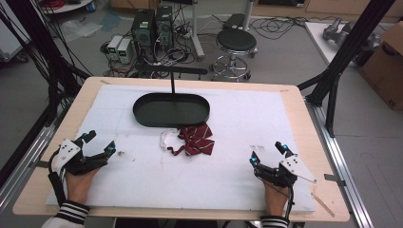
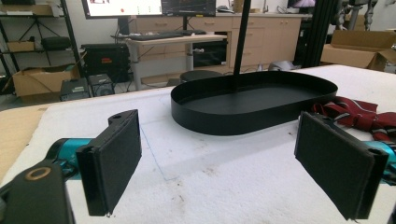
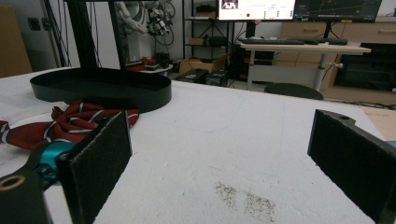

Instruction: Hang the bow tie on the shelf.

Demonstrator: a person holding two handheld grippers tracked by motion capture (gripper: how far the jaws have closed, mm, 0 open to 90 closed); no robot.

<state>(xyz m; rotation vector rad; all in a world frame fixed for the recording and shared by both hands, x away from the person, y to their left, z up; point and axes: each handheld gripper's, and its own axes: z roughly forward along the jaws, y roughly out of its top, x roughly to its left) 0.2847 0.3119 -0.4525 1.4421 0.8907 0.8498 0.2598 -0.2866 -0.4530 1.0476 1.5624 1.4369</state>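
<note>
Plainly, bow tie [image 1: 196,139]: dark red with pale stripes, crumpled on the white mat [image 1: 142,185], long axis roughly left to right, white strap [image 1: 167,141] looped off its left end.
Bow tie's place: mid-table, touching or just beside the near rim of the black oval tray [image 1: 171,109].
Left gripper [image 1: 100,142]: jaws wide apart, holding nothing, well left of the bow tie.
Right gripper [image 1: 269,151]: jaws wide apart, empty, well right of it.
Surroundings: a thin black post [image 1: 172,84] rises at the tray; grey specks [image 3: 243,196] on the mat near the right gripper.
In the way: bare mat lies between each gripper and the bow tie.
</note>
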